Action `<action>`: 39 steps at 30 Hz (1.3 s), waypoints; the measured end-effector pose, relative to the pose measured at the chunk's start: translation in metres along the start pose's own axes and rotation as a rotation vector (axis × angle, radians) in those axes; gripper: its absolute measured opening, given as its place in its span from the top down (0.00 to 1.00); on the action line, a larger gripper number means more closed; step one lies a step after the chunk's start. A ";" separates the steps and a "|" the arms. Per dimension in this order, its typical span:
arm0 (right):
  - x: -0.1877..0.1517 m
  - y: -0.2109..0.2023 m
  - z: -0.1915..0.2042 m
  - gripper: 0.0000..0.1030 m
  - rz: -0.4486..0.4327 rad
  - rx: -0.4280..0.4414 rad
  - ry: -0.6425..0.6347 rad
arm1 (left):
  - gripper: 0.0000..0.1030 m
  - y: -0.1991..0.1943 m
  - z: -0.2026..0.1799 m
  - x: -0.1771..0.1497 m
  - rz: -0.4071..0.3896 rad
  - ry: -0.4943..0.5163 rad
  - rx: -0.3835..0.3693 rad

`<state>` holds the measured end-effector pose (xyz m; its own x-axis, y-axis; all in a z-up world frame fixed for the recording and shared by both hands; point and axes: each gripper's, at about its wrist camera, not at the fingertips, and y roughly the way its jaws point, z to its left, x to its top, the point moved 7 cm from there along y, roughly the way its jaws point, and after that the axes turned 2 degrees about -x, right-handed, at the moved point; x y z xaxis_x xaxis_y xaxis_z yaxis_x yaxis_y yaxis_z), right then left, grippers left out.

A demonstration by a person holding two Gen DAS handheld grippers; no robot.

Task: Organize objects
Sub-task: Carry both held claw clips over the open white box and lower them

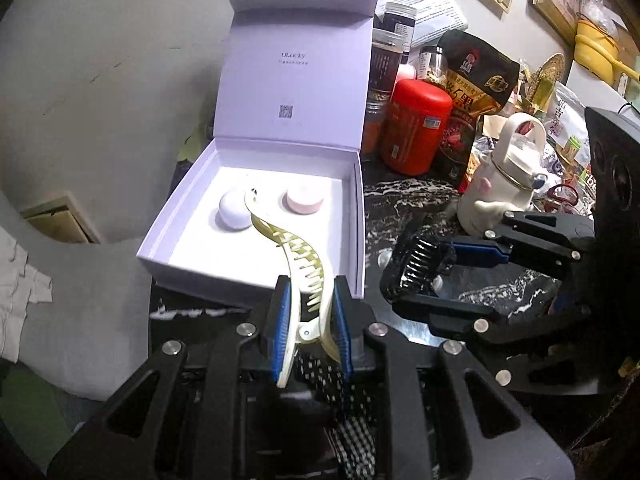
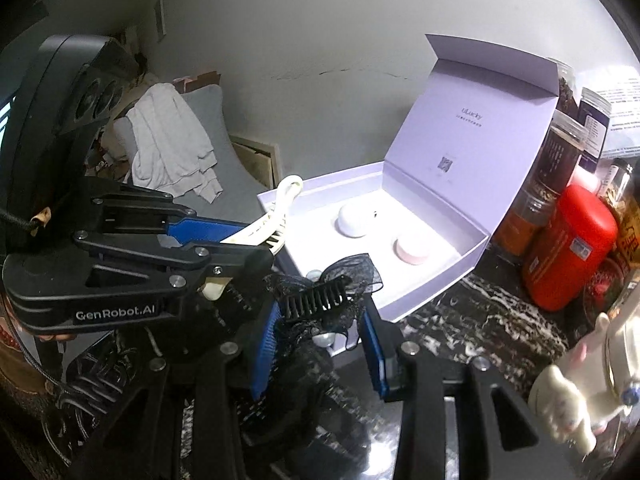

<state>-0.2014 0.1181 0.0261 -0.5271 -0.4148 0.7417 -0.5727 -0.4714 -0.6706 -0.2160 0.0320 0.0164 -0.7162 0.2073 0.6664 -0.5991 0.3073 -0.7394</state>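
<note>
Two round cases (image 1: 235,211) lie boxed; left gripper (image 1: 308,316) clamps the cream hair clip (image 1: 296,256), right gripper (image 2: 320,320) the black lace hair claw (image 2: 316,300), both unplaced outside the lilac box (image 1: 160,236).

Left wrist view: looks steeply down along its fingers, close before the open lilac cardboard box (image 1: 256,216).
Right wrist view: same slant, from the box's (image 2: 400,216) right.
Shared: box, black marbled countertop (image 1: 404,200).
</note>
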 end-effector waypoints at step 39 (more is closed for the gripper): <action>0.083 0.084 -0.102 0.62 0.002 -0.089 0.140 | 0.81 0.103 0.051 0.094 0.010 -0.048 0.042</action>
<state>-0.3573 0.1237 0.0307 -0.6067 -0.3002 0.7361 -0.6220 -0.3972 -0.6747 -0.3630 0.0356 -0.0017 -0.7380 0.1655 0.6541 -0.6052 0.2662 -0.7502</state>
